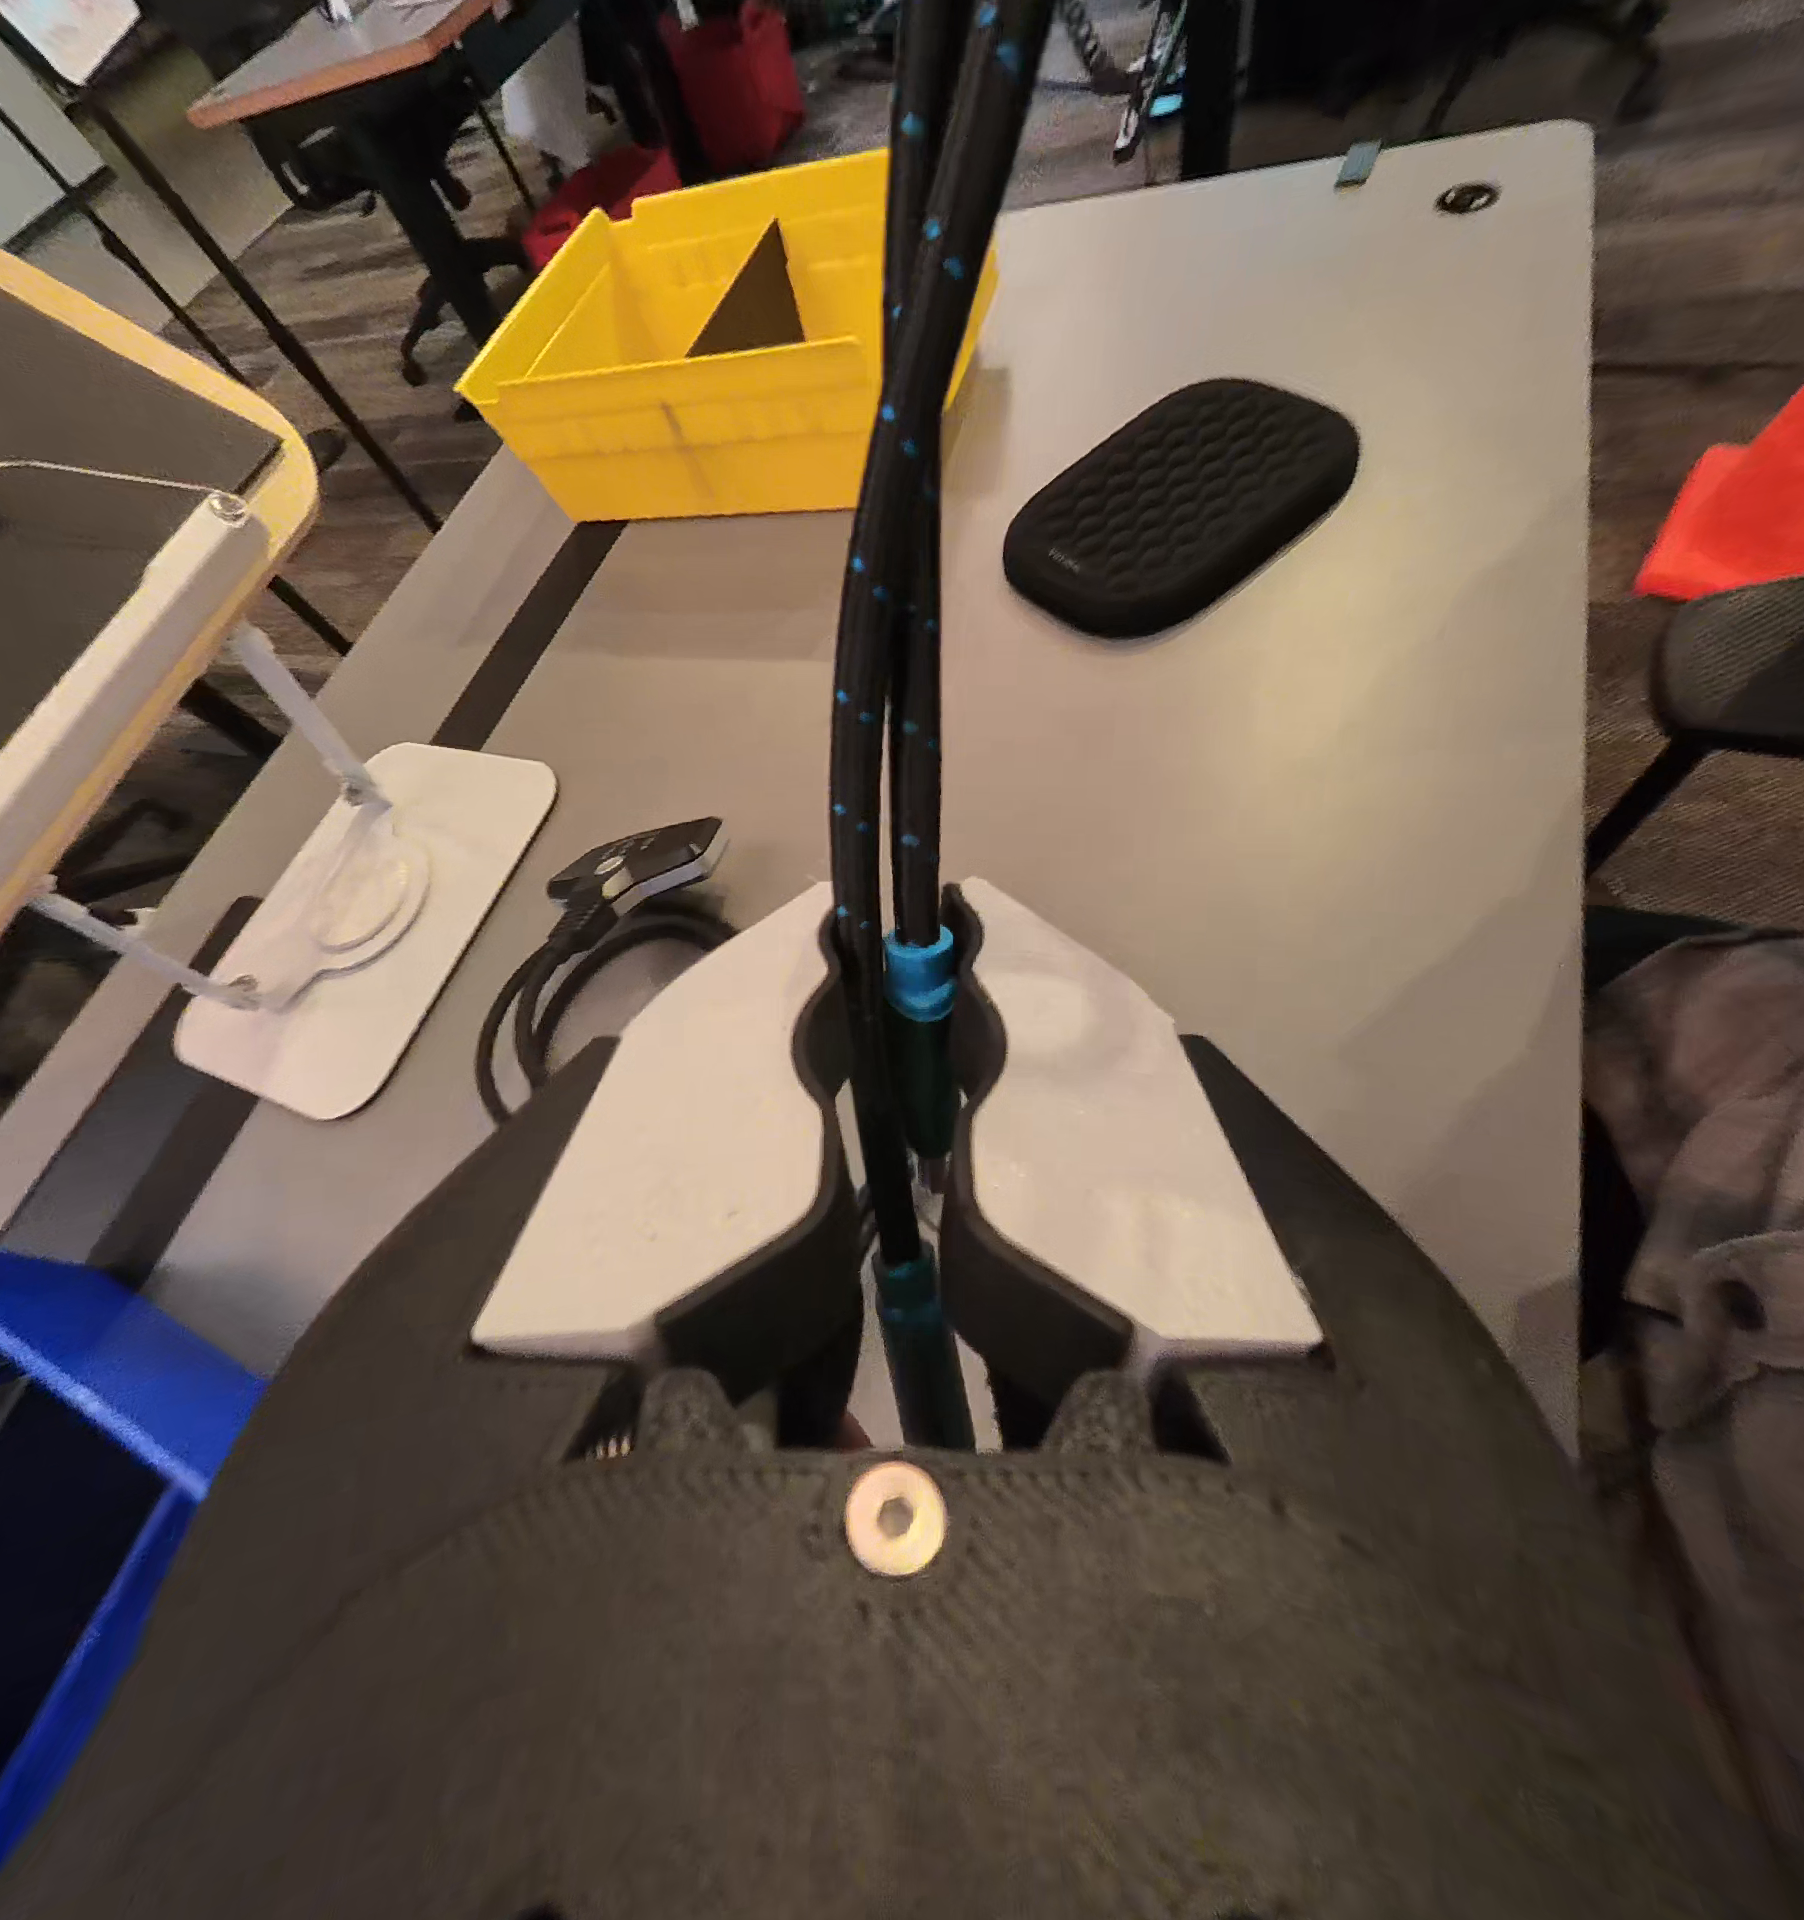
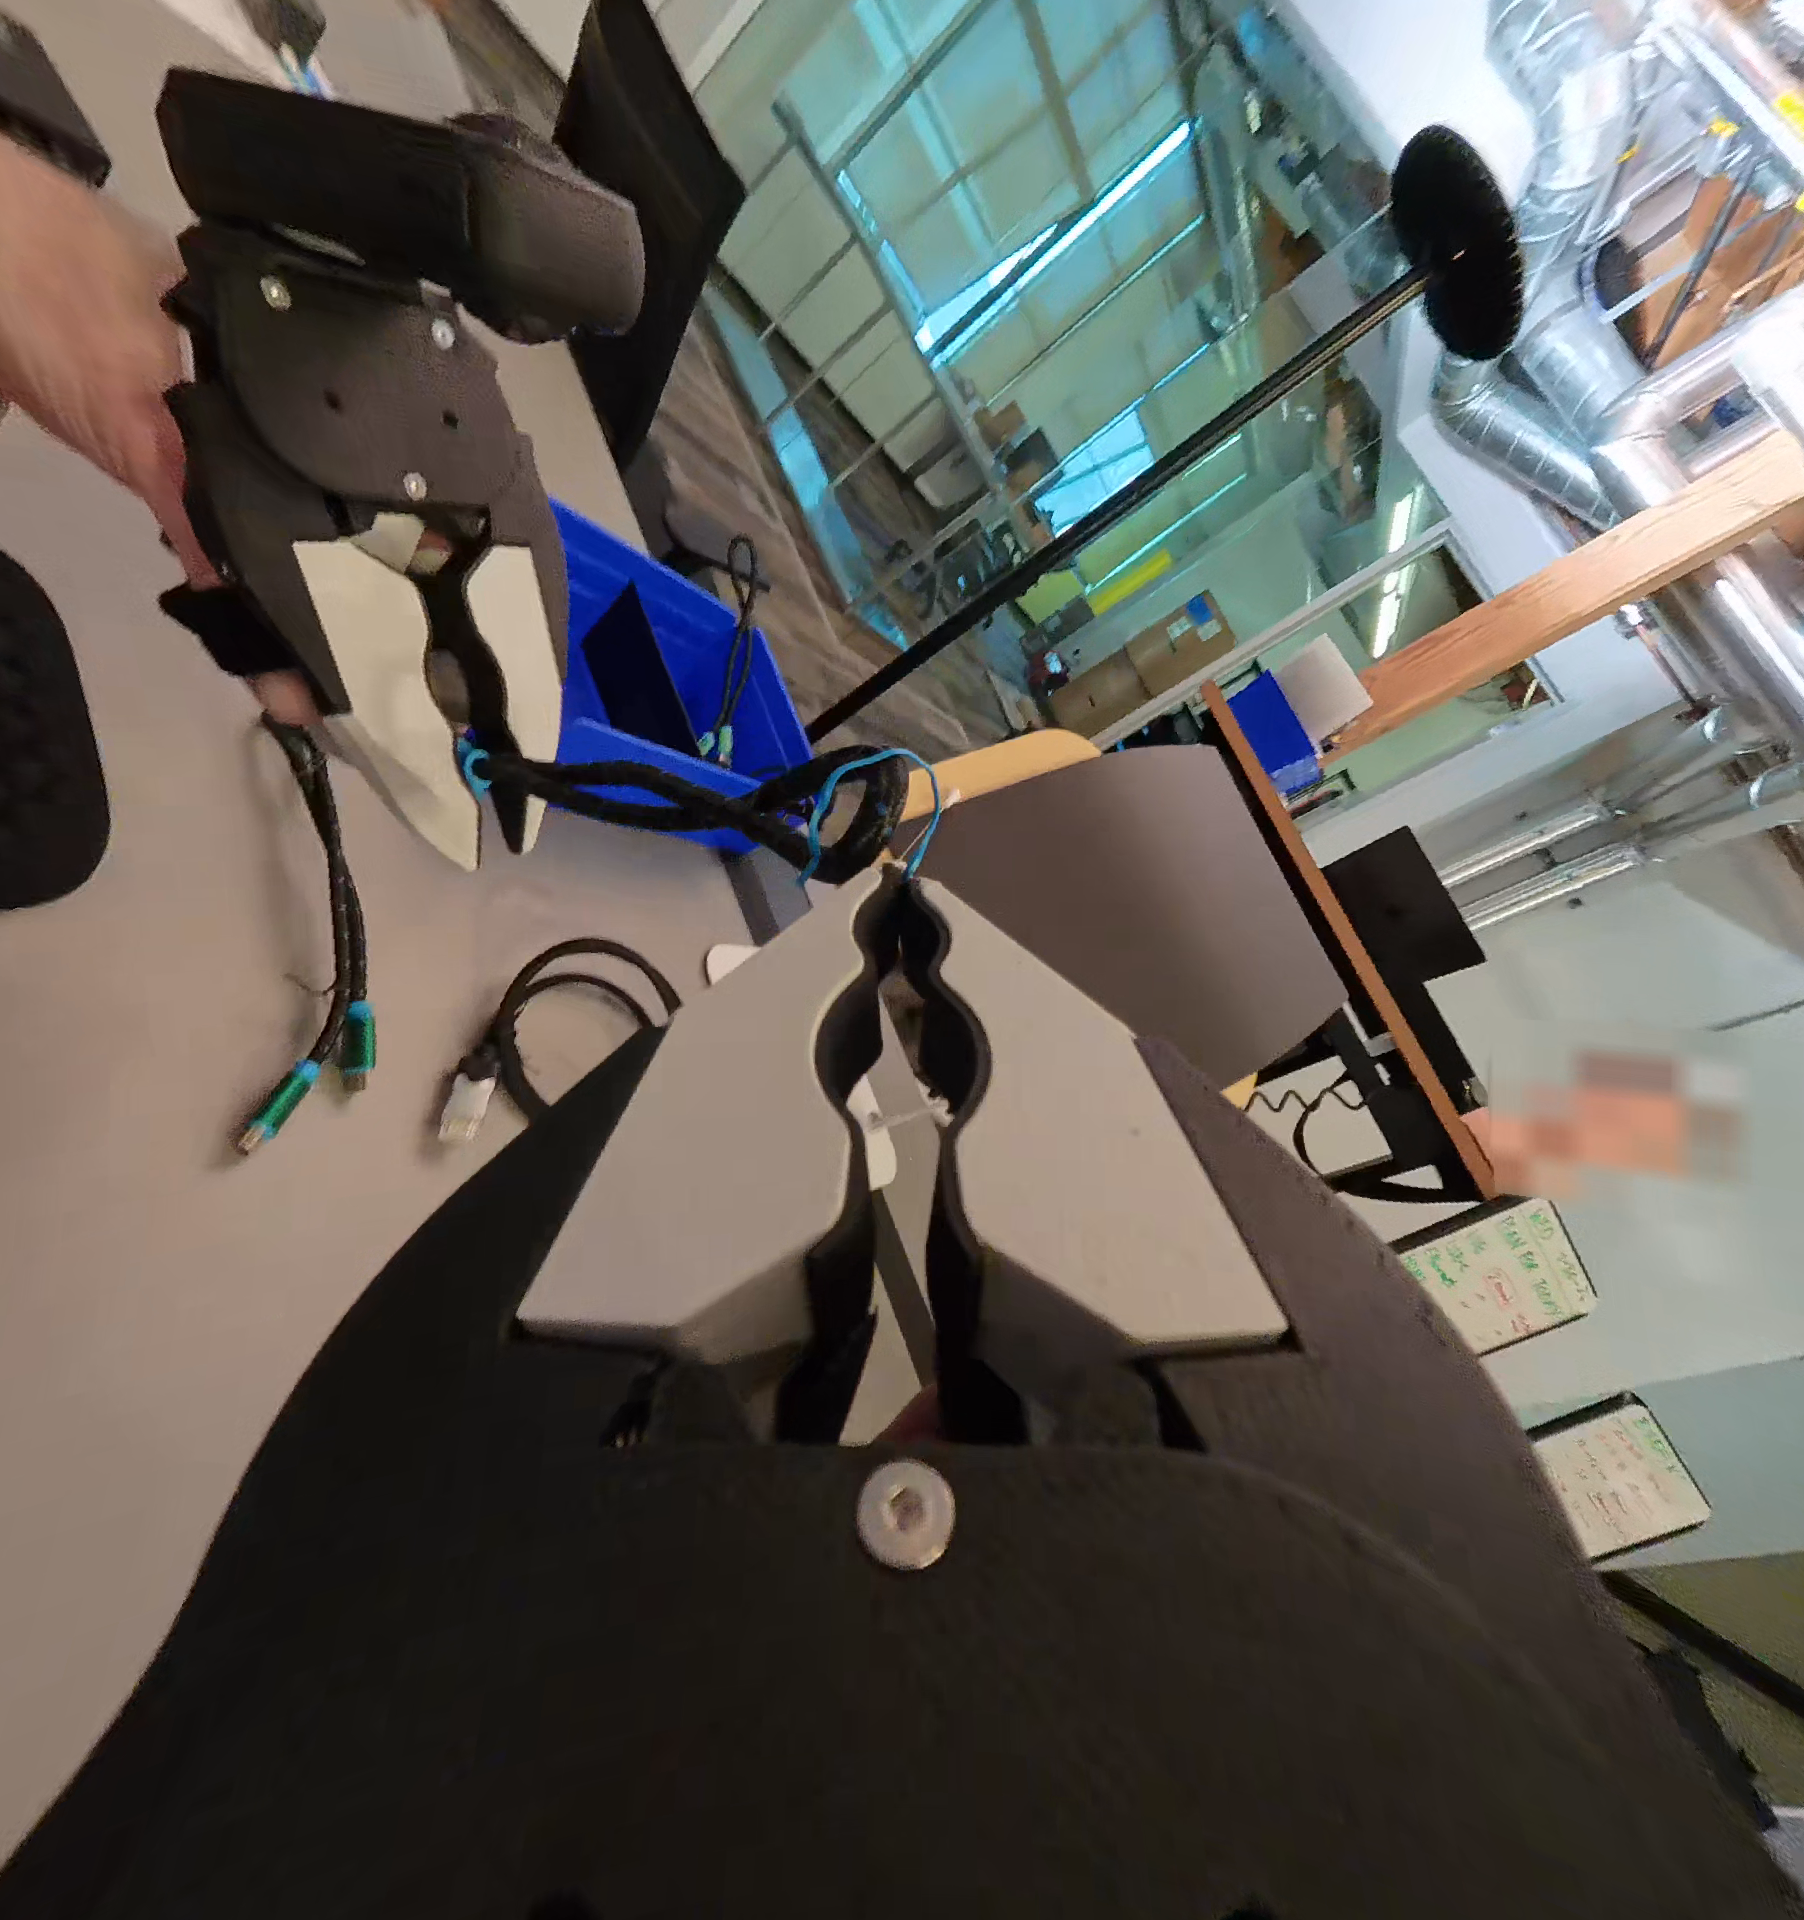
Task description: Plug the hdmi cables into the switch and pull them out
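Soft indoor light falls evenly on the pale grey desk top [image 1: 1241, 831], warm in the left wrist view, with a faint sheen just beside the black textured oval pad [image 1: 1178, 509]. That pad throws only a thin soft shadow. Both views bow strongly at the edges, fisheye-fashion. In the right wrist view, daylight glows bluish through the tall glass wall [image 2: 1033, 312] beyond the desk, and the person's hand [image 2: 56, 312] at the left edge is smeared by motion blur.
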`<state>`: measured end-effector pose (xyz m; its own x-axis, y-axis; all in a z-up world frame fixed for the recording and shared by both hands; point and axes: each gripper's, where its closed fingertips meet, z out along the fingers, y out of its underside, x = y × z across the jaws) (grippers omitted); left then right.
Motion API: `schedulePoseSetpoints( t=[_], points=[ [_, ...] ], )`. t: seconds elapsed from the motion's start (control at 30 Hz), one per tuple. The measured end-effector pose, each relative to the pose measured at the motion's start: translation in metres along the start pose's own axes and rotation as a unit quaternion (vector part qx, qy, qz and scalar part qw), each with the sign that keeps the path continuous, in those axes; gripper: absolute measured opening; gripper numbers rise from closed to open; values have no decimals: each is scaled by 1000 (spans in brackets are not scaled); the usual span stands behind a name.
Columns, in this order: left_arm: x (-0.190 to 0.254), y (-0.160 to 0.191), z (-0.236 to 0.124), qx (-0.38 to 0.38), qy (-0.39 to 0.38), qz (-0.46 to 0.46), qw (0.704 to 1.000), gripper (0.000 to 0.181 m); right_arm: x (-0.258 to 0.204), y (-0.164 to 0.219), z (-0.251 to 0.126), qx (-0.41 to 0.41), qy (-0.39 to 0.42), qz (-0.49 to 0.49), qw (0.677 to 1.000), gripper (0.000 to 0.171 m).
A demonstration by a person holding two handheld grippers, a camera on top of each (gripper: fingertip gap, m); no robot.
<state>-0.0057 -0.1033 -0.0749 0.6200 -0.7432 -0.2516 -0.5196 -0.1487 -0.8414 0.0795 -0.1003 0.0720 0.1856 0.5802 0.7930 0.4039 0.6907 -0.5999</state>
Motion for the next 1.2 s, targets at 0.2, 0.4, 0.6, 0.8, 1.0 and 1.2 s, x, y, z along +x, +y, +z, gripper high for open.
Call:
schedulePoseSetpoints(
  t=[0.2,0.4,0.6,0.8,1.0,1.2],
  points=[
    [-16,8,-5,-53,-81,69,993,14,-9,7,5,-61,-54,-15,997,0],
    [-19,8,-7,-60,-91,63,992,14,-24,12,11,-68,-88,-29,993,0],
    [-8,-1,-5,-13,-33,11,999,14,-32,12,15,-53,-84,-46,994,0],
    [-5,-2,0,-10,-29,11,999,14,-41,12,29,-25,-82,-28,996,0],
    [-7,-8,-3,3,-47,26,999,14,-54,15,47,-3,-98,-6,995,0],
    [-10,-19,-9,26,-68,45,996,14,-67,8,62,40,-122,29,991,0]
  ],
)
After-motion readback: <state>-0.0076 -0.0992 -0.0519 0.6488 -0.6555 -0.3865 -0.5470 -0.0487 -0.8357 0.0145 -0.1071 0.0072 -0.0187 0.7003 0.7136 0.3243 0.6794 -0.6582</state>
